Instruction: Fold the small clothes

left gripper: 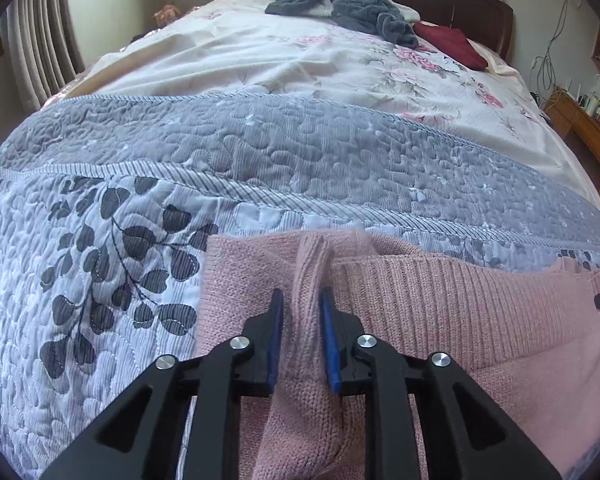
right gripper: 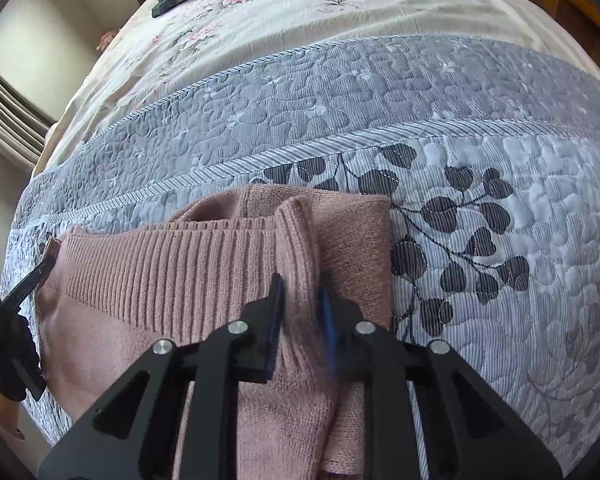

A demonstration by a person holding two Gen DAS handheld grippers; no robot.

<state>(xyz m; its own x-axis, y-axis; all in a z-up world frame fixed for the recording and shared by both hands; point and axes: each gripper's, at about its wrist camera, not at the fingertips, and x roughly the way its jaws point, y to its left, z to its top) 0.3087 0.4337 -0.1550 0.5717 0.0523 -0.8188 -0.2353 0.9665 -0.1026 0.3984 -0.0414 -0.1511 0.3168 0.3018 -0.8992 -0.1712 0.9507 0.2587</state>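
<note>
Left wrist view, pink ribbed knit sweater (left gripper: 440, 312) on quilt (left gripper: 100, 240), both grippers' jaws clamped on raised folds.

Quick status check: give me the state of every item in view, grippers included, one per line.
Left gripper: jaws shut on a raised pinch of sweater.
Right gripper: jaws shut on a raised pinch of sweater.
Sweater: pink knit, partly folded on the quilt, ribbed band up, pinched at both ends.
Quilt: spread flat under the sweater.
Grey garment: crumpled, unfolded, far end of bed.
Red cloth: lying flat beside it.
</note>
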